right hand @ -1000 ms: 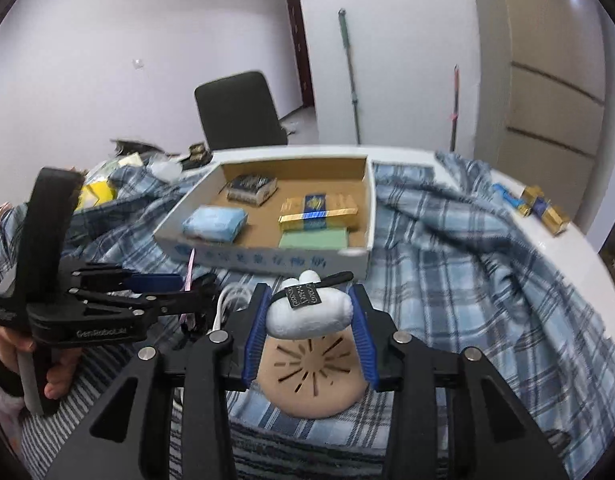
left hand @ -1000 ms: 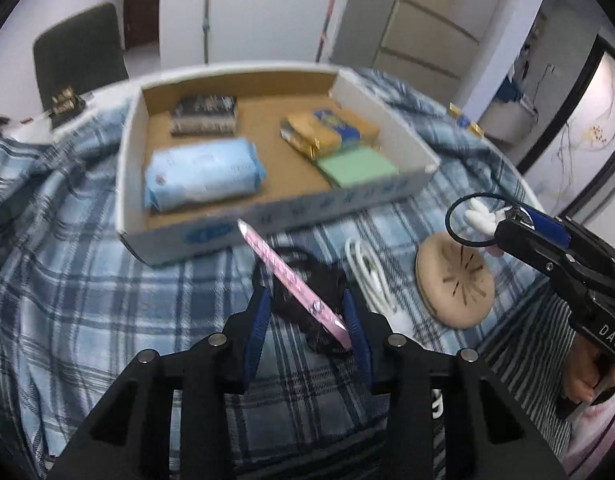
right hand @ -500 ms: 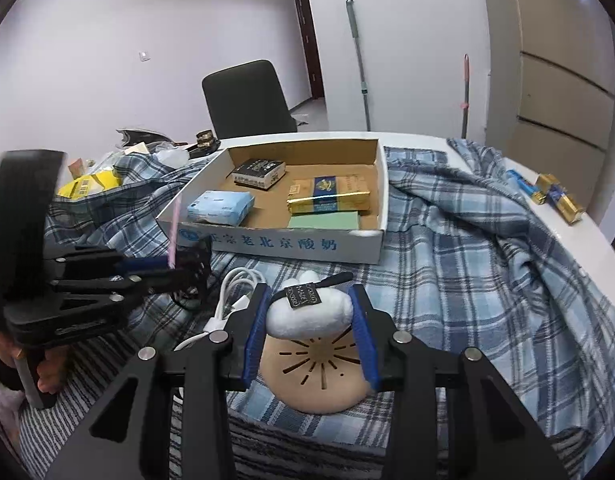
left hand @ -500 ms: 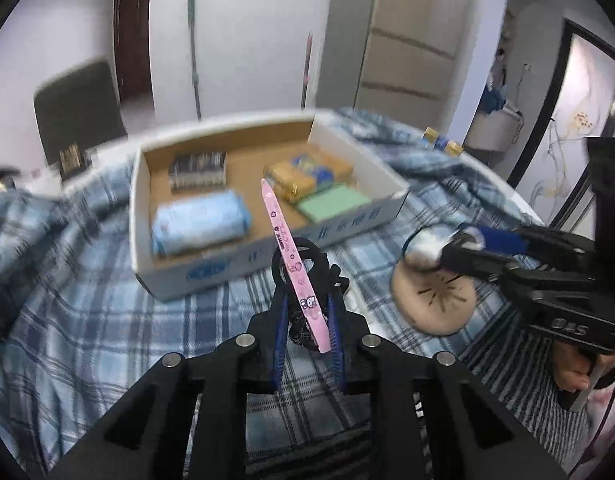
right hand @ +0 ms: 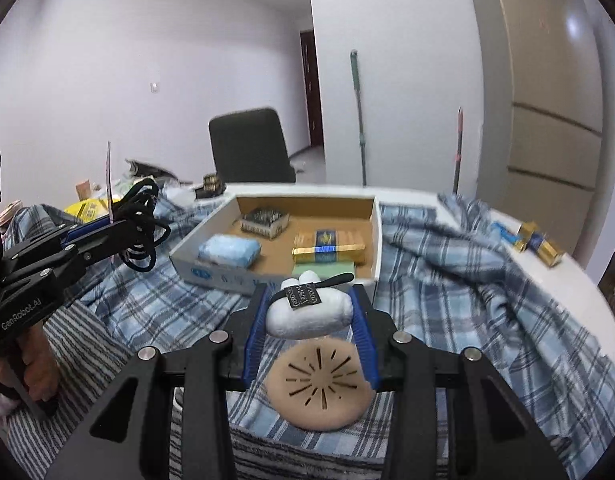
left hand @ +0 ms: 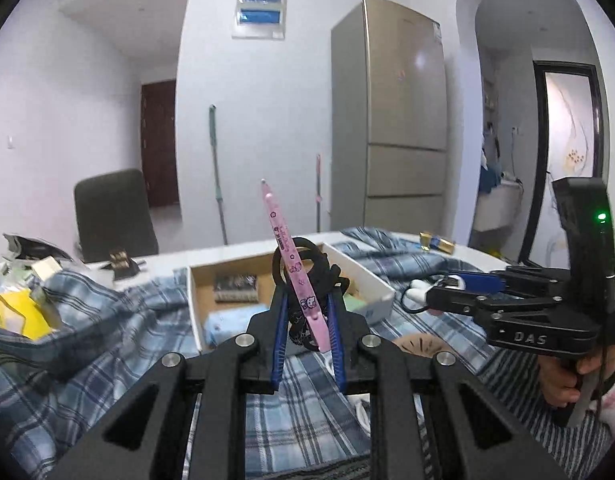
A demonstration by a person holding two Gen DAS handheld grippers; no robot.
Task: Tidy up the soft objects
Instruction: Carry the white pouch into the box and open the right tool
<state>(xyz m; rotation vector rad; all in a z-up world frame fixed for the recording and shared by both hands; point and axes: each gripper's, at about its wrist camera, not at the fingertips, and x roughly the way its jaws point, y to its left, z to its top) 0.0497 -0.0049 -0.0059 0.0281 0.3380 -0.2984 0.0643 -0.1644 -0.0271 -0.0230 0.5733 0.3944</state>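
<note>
My left gripper (left hand: 307, 320) is shut on a bundle of black hair ties with a pink card (left hand: 291, 264), held in the air in front of the cardboard box (left hand: 381, 302). The bundle also shows in the right wrist view (right hand: 141, 232). My right gripper (right hand: 309, 316) is shut on a small white plush toy (right hand: 311, 316) with a black tag, above a round tan pad (right hand: 321, 388). The box (right hand: 211, 276) holds a blue tissue pack (right hand: 229, 250), a gold pack, a green pad and a dark box.
A blue plaid cloth (right hand: 447, 280) covers the table. Gold packets (right hand: 539, 242) lie at the right edge. Yellow bags and clutter (left hand: 15, 312) sit at the left. A black chair (right hand: 247, 148) stands behind the table. A white cable lies under my left gripper.
My left gripper closed on the hair ties and pink card and lifted them off the cloth. My right gripper rose slightly with the white plush, still over the tan pad.
</note>
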